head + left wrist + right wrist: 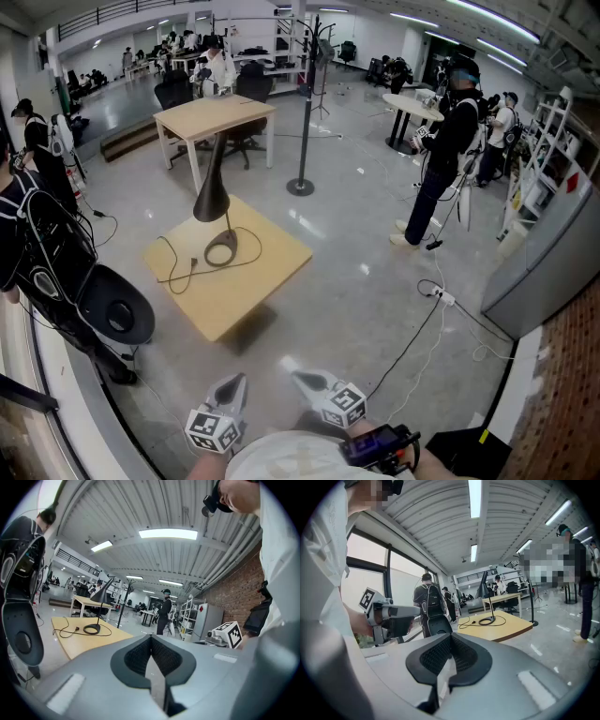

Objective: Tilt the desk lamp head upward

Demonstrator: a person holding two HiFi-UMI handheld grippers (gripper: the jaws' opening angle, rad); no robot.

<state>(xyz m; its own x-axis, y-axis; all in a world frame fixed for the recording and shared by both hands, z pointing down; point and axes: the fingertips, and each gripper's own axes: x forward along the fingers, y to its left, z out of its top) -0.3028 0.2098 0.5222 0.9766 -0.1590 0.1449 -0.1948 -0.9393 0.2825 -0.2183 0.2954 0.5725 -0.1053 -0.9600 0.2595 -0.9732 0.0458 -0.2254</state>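
A black desk lamp stands on a low square wooden table. Its cone head points downward above a ring base, and its cable trails across the tabletop. Both grippers are near the picture's bottom, well short of the table. My left gripper and right gripper are both shut and hold nothing. The left gripper view shows the lamp far off to the left, beyond its closed jaws. The right gripper view shows the lamp base on the table ahead of its closed jaws.
A person with a backpack and a black chair stand left of the table. A coat stand pole and a taller wooden table are behind it. Another person stands at right, near a floor cable and a grey cabinet.
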